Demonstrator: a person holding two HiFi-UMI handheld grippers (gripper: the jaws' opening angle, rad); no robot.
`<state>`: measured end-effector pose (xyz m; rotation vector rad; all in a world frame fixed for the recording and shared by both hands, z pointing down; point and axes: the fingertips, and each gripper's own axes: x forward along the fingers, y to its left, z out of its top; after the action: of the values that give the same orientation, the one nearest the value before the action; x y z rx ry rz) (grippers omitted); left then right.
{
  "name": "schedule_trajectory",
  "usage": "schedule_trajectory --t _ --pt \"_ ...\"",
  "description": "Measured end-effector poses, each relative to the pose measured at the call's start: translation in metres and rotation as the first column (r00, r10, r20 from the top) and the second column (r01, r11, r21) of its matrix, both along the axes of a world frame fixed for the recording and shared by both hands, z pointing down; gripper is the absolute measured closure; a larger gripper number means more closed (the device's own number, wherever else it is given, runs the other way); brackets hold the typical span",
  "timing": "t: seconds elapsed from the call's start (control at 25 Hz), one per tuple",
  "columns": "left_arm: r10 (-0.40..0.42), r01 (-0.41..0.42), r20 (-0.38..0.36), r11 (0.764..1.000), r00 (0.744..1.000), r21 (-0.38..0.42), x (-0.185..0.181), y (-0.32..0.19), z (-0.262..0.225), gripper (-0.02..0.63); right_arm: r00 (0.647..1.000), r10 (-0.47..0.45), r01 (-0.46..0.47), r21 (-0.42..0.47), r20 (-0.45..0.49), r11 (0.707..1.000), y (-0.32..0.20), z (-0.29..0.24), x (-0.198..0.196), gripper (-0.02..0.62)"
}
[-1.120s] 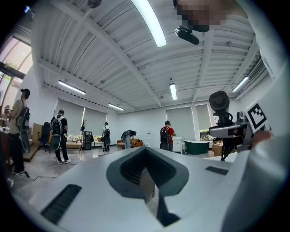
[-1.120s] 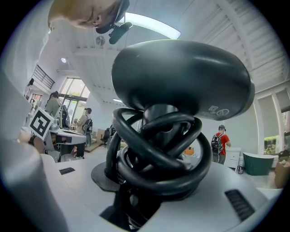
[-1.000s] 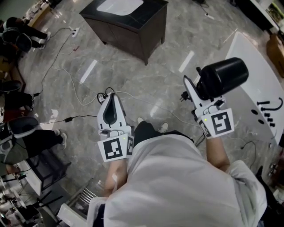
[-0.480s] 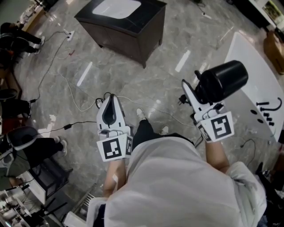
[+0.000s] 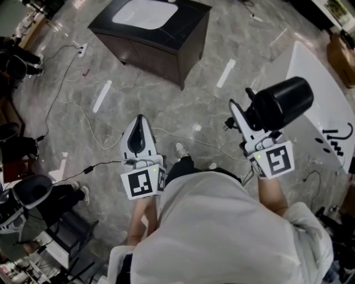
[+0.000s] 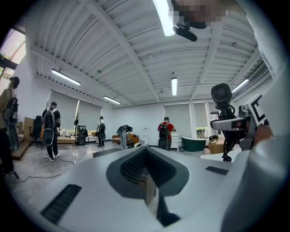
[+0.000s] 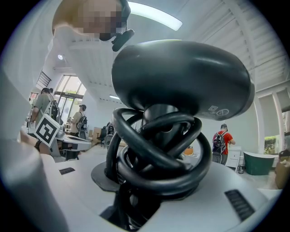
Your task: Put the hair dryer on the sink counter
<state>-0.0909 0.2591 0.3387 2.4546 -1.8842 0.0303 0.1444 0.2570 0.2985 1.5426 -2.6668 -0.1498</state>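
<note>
A black hair dryer with its cord coiled round the handle is held up over the floor, my right gripper shut on the handle. In the right gripper view the dryer's barrel fills the frame above the jaws. My left gripper points forward beside it, shut and holding nothing; its jaws meet in the left gripper view, where the dryer also shows at the right. The sink counter, a dark cabinet with a white basin, stands ahead at the top of the head view.
A white table with small black items lies at the right, a brown box behind it. Cables trail over the grey marble floor. Seated people and chairs line the left edge.
The person has stepped along, so the floor and cabinet have shifted in the head view. Both grippers keep their pose and the dryer stays held.
</note>
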Motion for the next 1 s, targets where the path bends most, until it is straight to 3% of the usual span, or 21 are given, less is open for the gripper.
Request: schedule_trajectory --t 0.48,1.0 --pt "0.056 -0.055 -0.025 0.998 0.998 0.015 -0.044 -0.07 0.001 0.604 0.997 0.074 -0.074 -0.001 -0.028 0.997 -0.06 -0.005 -0.04 0.388" --pt "0.128 -0.127 -0.045 0.992 0.991 0.02 -0.036 -0.1 0.003 0.604 0.988 0.145 -0.146 -0.007 -0.044 0.989 -0.077 -0.004 -0.032 0.388"
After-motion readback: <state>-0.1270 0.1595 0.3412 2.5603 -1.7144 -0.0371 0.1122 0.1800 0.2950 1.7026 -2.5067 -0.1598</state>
